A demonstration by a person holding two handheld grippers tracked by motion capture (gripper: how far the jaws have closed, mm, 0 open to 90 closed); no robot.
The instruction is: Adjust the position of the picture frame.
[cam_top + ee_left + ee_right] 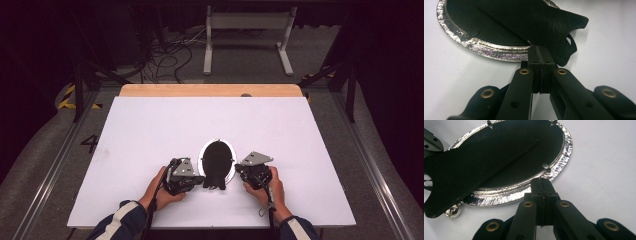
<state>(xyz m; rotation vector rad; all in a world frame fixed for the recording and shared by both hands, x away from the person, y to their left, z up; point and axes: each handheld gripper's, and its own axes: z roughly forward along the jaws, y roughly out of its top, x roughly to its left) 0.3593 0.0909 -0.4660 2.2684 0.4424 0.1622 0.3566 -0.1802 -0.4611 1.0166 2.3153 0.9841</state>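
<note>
Oval picture frame (218, 159) lies back-up on the white bench (150, 135), near the 6 o'clock edge and about midway across. Silver rim (486, 47) rings a black backing; a black easel stand (474, 165) lies across the backing and overhangs the rim toward the person. Small turn clips (545, 166) sit at the rim's inner edge.

Left hand-held gripper (200, 179) sits at the frame's 8 o'clock, jaws clenched pad to pad with nothing between them. In the left gripper view its tips (541, 53) are right at the rim, beside the stand's overhanging end; contact cannot be told.

Right hand-held gripper (239, 169) sits at the frame's 4 o'clock, also clenched on nothing. In the right gripper view its tips (543, 185) are just outside the rim, near one clip.

Both hands (162, 192) rest low on the bench close to its 6 o'clock edge.

Open room: wide bare bench surface from 9 through 12 to 3 o'clock of the frame. A wooden strip (210, 90) borders the 12 o'clock edge. Beyond it, floor with cables (165, 57) and a white stand (247, 35).
</note>
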